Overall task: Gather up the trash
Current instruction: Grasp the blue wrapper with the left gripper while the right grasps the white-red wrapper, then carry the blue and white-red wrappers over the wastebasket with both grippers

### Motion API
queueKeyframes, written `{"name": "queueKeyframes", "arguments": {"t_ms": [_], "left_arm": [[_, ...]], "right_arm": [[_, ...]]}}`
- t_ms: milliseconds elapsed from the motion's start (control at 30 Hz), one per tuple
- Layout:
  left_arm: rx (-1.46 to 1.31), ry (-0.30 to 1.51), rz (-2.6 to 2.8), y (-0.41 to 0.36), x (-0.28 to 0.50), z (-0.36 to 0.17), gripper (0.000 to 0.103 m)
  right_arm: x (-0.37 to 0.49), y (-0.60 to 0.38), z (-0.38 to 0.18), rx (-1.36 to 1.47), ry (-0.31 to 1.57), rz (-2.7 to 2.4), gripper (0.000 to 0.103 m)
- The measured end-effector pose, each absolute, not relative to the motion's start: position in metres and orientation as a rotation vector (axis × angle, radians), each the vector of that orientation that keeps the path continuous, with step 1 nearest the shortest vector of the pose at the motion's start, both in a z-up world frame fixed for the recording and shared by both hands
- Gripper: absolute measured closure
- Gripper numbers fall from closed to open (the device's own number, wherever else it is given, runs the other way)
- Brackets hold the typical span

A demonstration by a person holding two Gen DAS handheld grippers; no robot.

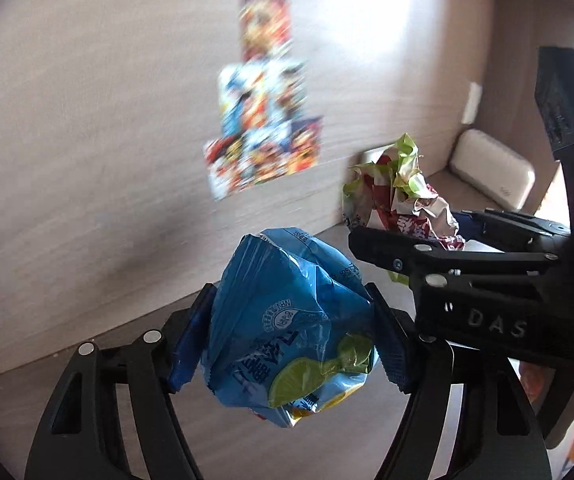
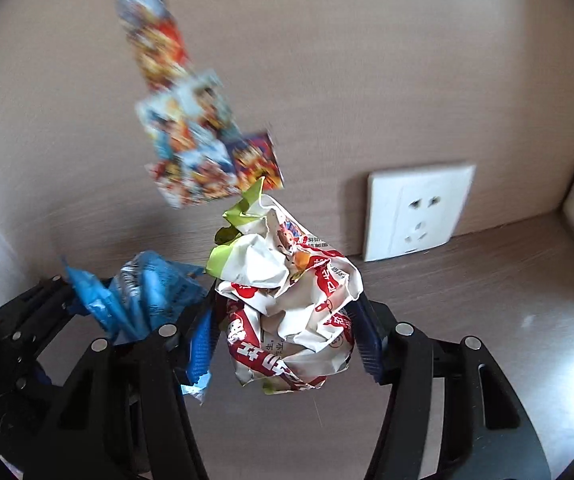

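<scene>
Left wrist view shows my left gripper point(image 1: 291, 344) pinching a blue snack bag point(image 1: 287, 336) above the wooden desk point(image 1: 87, 364), and right wrist view shows my right gripper point(image 2: 287, 336) pinching a crumpled white-and-red wrapper point(image 2: 291, 308), near the wall socket point(image 2: 419, 212).

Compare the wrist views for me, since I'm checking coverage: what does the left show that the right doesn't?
Left only: the lime picture on the blue wrapper in the left tongs.
Right only: the wall socket.
Both: each wrapper pinched in its tongs, the crumpled red-and-white wrapper in the right tongs, the colourful stickers, the beige case.
</scene>
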State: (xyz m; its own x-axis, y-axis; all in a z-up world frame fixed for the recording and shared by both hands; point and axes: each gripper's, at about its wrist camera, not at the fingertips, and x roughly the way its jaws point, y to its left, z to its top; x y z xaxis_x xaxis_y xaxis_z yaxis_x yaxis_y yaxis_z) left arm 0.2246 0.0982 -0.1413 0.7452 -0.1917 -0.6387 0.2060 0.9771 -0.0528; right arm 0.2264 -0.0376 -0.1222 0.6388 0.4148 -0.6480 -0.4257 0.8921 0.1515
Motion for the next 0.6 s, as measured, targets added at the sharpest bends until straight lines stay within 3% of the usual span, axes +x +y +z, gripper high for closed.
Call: {"name": "queueKeyframes", "arguments": {"t_ms": [300,600], "left_arm": [[0.041,0.634,-0.358,0.033,0.170,-0.104,0.032],[0.137,0.617,-0.632,-0.100,0.104,-0.091,0.032]], "right_arm": [[0.150,-0.111,-0.072,0.020,0.645,0.393,0.043],[0.063,-0.234,-0.062,0.150,0.631,0.140,0.043]]}}
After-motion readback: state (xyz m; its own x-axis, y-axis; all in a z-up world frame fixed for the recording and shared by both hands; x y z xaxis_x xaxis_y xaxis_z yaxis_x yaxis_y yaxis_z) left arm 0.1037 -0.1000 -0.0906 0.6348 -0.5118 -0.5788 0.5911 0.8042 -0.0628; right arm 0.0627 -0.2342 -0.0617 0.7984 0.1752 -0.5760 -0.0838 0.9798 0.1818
